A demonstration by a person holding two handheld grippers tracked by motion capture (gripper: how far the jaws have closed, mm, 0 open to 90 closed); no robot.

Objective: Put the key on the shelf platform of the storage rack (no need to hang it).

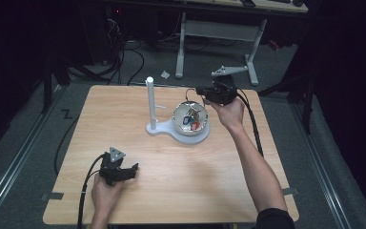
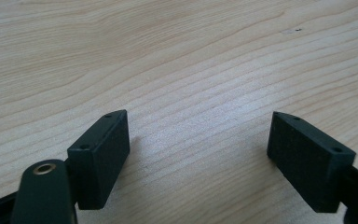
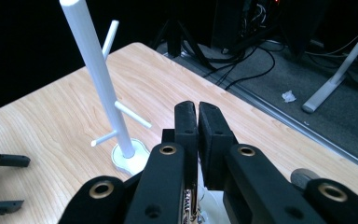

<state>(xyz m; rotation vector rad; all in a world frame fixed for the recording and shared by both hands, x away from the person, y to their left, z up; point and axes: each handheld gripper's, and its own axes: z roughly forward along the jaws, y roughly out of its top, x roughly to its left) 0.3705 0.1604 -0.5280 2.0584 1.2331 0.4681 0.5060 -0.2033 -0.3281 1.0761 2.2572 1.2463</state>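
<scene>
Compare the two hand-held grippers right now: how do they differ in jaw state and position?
The left hand-held gripper has its jaws spread wide apart with nothing between them; the right hand-held gripper has its jaws shut together. The left one sits low over bare table near the front edge; the right one is held above the bowl of small colourful items, beside the white peg stand. Both have black jaws and a trailing cable.

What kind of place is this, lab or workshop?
Likely a lab set up for recording: a lone wooden table on grey carpet, cables trailing to dark equipment behind, and an adjustable desk frame beyond.
</scene>
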